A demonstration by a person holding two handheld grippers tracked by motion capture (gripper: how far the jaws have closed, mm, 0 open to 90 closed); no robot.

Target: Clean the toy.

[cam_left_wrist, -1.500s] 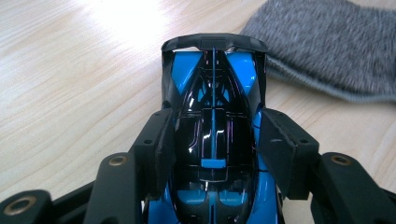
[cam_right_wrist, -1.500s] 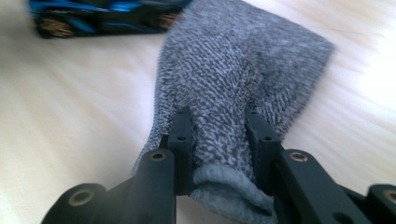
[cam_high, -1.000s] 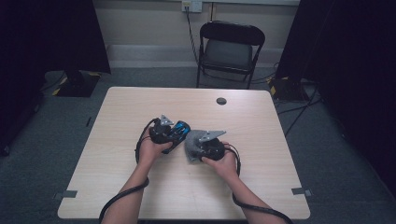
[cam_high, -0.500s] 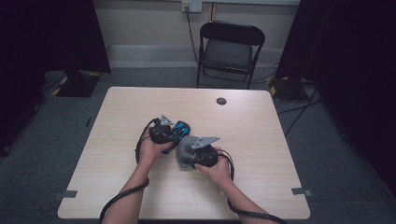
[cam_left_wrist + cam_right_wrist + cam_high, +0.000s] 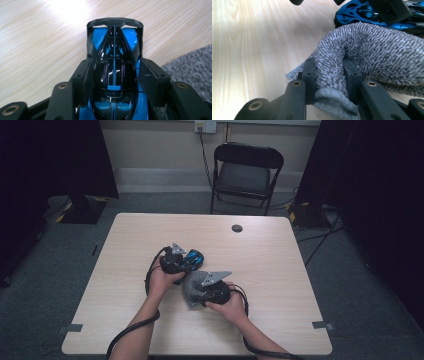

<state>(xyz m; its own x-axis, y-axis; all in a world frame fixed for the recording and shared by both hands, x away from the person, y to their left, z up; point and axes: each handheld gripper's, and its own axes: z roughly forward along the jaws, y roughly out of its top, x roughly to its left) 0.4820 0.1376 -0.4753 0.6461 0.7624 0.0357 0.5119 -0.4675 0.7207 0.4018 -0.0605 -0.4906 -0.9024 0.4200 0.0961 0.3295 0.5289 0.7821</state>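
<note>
At middle of frame, left gripper (image 5: pixel 186 260) fingers (image 5: pixel 85 77) squeezing blue toy car (image 5: pixel 114 72); right gripper (image 5: pixel 196 292) fingers (image 5: pixel 310 72) pinching grey cloth (image 5: pixel 372 57) on surface (image 5: pixel 280 270).

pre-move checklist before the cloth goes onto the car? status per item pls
1. Left gripper clamped on car: ok, the pads sit against both its sides.
2. Right gripper holding cloth: ok, a fold is pinched between the jaws.
3. Cloth next to car: ok, they meet in the right gripper view.
4. Car resting on table: cannot tell, the underside is hidden.
5. Cloth free of the left jaws: ok, it lies off to one side in the left gripper view.
6. Small dark disc out of the way: ok, near the far edge.
</note>
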